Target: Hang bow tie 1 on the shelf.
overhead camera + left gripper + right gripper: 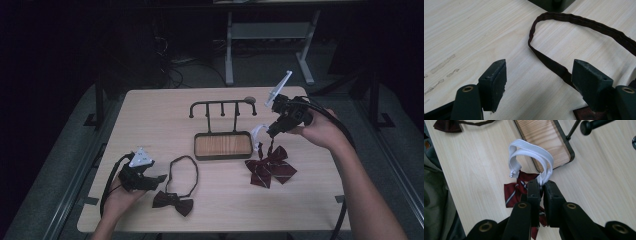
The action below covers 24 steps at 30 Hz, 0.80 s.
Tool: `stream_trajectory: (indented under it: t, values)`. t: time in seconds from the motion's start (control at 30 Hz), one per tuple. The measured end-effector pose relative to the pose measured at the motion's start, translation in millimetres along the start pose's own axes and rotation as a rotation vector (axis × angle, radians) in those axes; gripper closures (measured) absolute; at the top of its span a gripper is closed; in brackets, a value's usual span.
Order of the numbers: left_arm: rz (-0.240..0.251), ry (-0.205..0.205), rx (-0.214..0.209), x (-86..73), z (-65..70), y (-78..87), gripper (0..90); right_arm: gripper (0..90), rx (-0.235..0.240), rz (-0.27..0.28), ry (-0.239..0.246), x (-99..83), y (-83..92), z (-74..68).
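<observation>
The right tongs (271,131) are held above the right side of the bench (150,115), lifted in the person's right hand (320,131), with the forearm coming in from the lower right corner of the high view. Their jaws point down and to the left, and they are pressed together on the white elastic strap (534,152) of the red striped bow tie (270,169). In the right gripper view the strap makes a loop above the jaws, and the bow hangs below them. In the high view the bow is low over the bench, just right of the wooden tray (223,145); I cannot tell if its lower part touches the surface. The left tongs (159,178) are low at the left front of the bench in the left hand (119,197). Their jaws are spread and nothing is between the pads; in the left gripper view the strap of the dark bow tie (173,201) passes just beside one jaw. This dark bow tie lies flat, its strap in a loop toward the tray. Behind the tray a black rack with pegs (222,107) stands. The bench top is of pale wood with some faint marks. The room around is dark, with grey floor, cables and the legs of another table (265,30) behind. No writing can be read.
</observation>
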<state>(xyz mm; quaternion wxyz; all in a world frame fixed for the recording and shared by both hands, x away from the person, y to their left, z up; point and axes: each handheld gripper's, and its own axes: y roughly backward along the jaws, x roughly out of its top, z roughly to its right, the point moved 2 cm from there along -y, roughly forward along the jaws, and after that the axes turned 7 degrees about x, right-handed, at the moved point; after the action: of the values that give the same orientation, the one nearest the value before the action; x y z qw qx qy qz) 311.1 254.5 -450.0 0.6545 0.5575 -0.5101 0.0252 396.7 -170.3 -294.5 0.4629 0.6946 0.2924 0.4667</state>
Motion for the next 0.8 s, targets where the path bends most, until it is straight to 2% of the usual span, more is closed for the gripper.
stream_trajectory:
  t: [0.43,0.7,0.8]
  values:
    - [-0.004,-0.015,-0.003,-0.1,-1.4,0.6,28.7,83.0,-0.021,-0.006,-0.015,16.0,8.3,8.7]
    - [-0.004,-0.008,-0.007,-0.3,-0.8,0.7,28.7,83.1,-0.028,-0.008,-0.024,25.5,13.0,15.0]
    - [-0.003,-0.007,-0.008,-0.2,-0.7,0.7,28.7,83.1,-0.032,-0.004,-0.043,29.6,14.0,19.9]
